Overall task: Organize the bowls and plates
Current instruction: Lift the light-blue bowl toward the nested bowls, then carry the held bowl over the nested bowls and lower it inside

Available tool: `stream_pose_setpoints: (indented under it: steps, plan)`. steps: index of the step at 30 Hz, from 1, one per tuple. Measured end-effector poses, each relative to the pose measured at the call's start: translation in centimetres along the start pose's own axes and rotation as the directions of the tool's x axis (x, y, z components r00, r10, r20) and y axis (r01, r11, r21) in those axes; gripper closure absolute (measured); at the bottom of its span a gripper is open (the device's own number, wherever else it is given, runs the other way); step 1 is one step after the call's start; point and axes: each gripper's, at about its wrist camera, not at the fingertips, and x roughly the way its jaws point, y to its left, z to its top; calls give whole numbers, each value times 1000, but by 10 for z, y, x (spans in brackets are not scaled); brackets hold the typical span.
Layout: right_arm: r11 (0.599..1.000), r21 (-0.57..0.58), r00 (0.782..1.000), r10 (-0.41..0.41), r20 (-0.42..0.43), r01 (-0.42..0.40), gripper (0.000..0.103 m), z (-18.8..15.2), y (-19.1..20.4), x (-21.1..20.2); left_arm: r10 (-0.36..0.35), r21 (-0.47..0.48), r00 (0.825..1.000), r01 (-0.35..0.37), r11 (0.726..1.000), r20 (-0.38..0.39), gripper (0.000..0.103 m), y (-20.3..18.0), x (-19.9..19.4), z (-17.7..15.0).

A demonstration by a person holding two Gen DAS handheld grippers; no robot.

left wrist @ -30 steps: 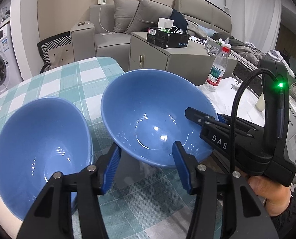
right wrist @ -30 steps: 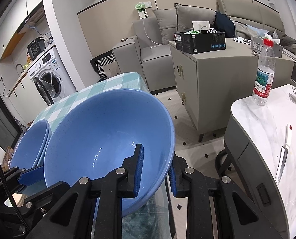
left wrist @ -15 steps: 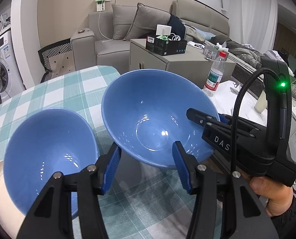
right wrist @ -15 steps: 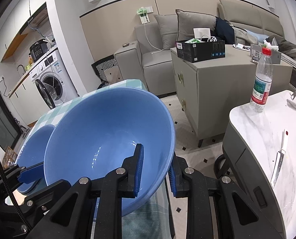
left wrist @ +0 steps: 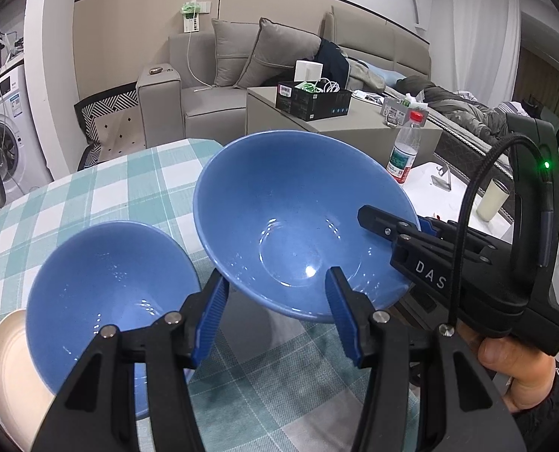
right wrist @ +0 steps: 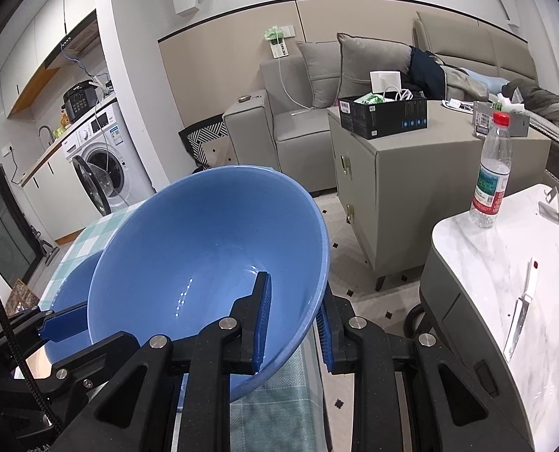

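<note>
My right gripper [right wrist: 290, 324] is shut on the rim of a large blue bowl [right wrist: 204, 263] and holds it tilted in the air above the table edge. In the left wrist view the same bowl [left wrist: 298, 222] hangs ahead, with the right gripper [left wrist: 426, 226] clamped on its right rim. My left gripper [left wrist: 275, 312] is open and empty, just below the held bowl. A second blue bowl [left wrist: 106, 293] sits on a cream plate [left wrist: 12, 369] at the lower left; it also shows in the right wrist view [right wrist: 72, 293].
The table has a green checked cloth [left wrist: 91, 188]. To the right stands a white marble counter [right wrist: 505, 256] with a water bottle [right wrist: 492, 173], a knife [right wrist: 520, 312] and a cup [left wrist: 492, 199]. A grey cabinet [right wrist: 411, 173] and sofa stand beyond.
The right gripper has lifted the blue bowl higher above the table. The left gripper has drawn back and up, so the second bowl looks smaller and farther.
</note>
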Motion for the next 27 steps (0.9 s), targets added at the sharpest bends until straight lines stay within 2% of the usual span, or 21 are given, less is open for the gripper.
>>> stream_pose_setpoints:
  steps: [27]
  plan:
    - [997, -60, 994, 45, 100, -39, 79, 13, 44, -50, 32, 12, 997, -33, 999, 77, 50, 18, -53, 7]
